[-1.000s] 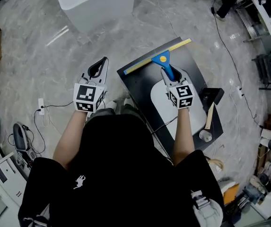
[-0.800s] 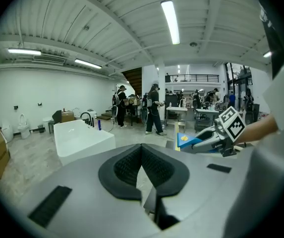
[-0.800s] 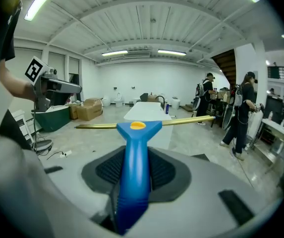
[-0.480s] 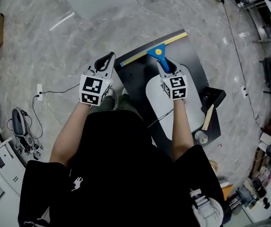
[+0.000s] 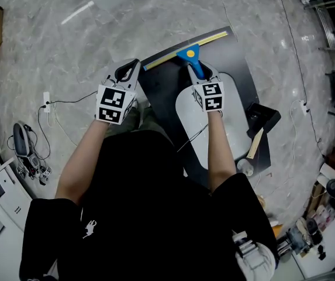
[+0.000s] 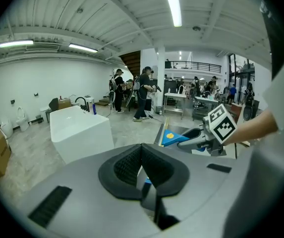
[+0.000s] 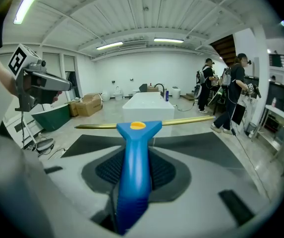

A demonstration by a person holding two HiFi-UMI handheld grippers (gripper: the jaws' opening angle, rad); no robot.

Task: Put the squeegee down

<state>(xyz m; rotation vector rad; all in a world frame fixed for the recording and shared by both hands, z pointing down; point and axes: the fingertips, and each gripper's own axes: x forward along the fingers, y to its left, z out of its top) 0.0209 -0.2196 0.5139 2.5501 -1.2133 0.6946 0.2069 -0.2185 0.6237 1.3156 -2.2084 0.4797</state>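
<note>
The squeegee (image 5: 189, 54) has a blue handle and a long brass-yellow blade. It lies crosswise over the far edge of a black board (image 5: 243, 78) on the floor. My right gripper (image 5: 197, 72) is shut on the blue handle (image 7: 134, 167), and the blade (image 7: 181, 121) runs level ahead of the jaws. Whether the blade touches the board I cannot tell. My left gripper (image 5: 129, 68) hangs left of the board over the marble floor, shut with nothing in it (image 6: 142, 167). In the left gripper view the right gripper (image 6: 201, 138) and the blue squeegee head (image 6: 174, 139) show to the right.
A white oval panel (image 5: 228, 133) lies on the board under my right arm. A black block (image 5: 265, 117) and a wooden-handled tool (image 5: 255, 145) lie at the board's right. A white tub (image 6: 77, 130) stands ahead, and a cable (image 5: 59, 105) crosses the floor at left. People stand in the background (image 6: 144, 93).
Both grippers have sunk and moved forward together. The squeegee went with the right gripper, and its blade is now closer to the board's far edge.
</note>
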